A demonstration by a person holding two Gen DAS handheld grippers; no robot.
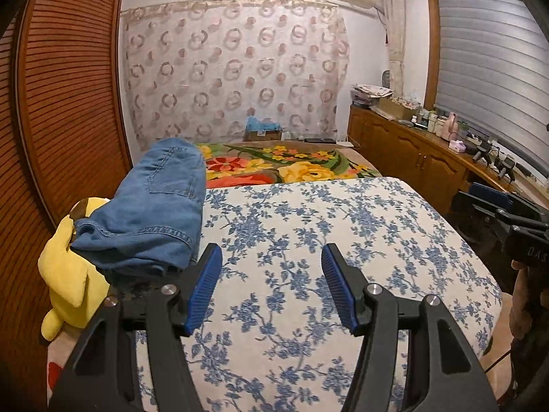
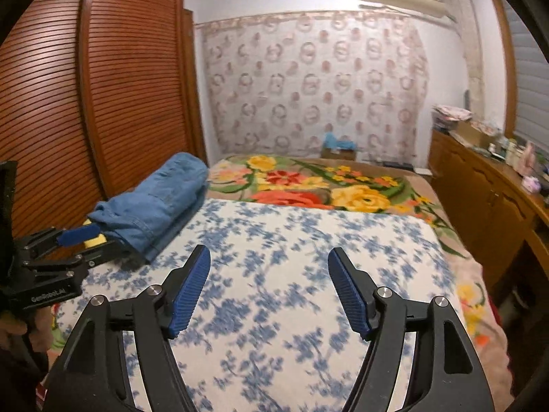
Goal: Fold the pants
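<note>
From the left wrist, the left gripper stood half open and empty over the white bedsheet with blue flowers. The folded blue denim pants lay at the sheet's left edge, resting partly on a yellow plush toy.

From the right wrist, the right gripper gaped wide, holding nothing, above the same sheet; the pants lay far left beside the slatted wooden wardrobe.

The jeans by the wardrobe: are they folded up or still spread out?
Folded. The jeans lie as a compact layered bundle at the left edge of the blue-flowered sheet, partly on a yellow plush toy.
</note>
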